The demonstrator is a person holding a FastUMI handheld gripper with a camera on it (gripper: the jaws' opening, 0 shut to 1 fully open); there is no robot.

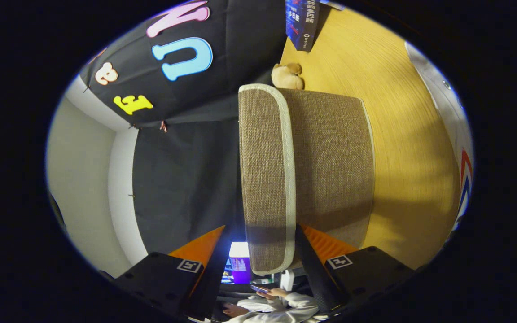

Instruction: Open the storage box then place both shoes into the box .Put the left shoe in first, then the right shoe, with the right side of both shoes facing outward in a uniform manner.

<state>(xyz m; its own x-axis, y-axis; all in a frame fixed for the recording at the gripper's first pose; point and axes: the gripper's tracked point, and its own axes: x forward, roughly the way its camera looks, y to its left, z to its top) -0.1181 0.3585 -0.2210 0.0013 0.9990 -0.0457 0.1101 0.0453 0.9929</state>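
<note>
We see the hand-held gripper [258,255] with both fingers clamped on the storage box [308,170] lid edge, above the tabletop [402,134].

Brown woven storage box [326,166], seemingly cream-trimmed, on yellow wood-grain table [402,134].

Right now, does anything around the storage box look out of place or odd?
Nothing looks damaged or spilled. The woven storage box sits on the wooden table, its lid's trimmed edge lying between the tool's fingers. A small plush toy and a book lie beyond the box.
</note>
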